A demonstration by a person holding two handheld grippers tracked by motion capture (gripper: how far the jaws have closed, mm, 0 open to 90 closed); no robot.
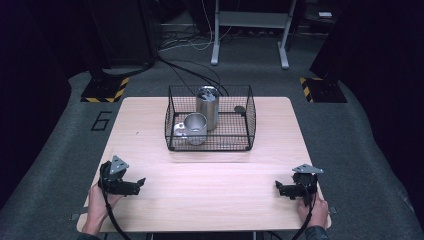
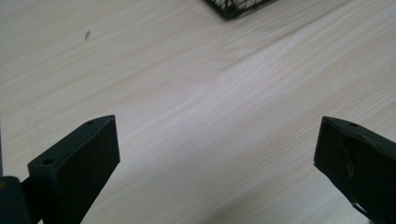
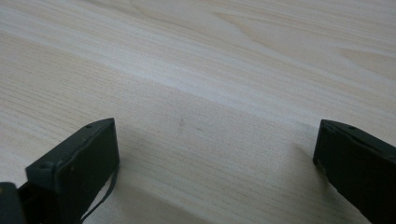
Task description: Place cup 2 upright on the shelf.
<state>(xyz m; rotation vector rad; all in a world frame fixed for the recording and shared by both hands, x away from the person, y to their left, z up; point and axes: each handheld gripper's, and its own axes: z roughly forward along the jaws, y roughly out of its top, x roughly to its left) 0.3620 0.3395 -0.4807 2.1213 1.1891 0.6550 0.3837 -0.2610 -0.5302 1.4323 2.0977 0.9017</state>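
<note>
Jaws spread wide and empty on both the left gripper [image 1: 141,181] and the right gripper [image 1: 278,186], each rests low at a near corner of the pale wooden table [image 1: 210,185], well apart from the black wire basket [image 1: 210,145] holding a tall steel canister [image 1: 207,106] and a shorter steel cup [image 1: 195,128].

2 steel cups [image 1: 195,128] upright inside black wire basket [image 1: 249,131]
</note>
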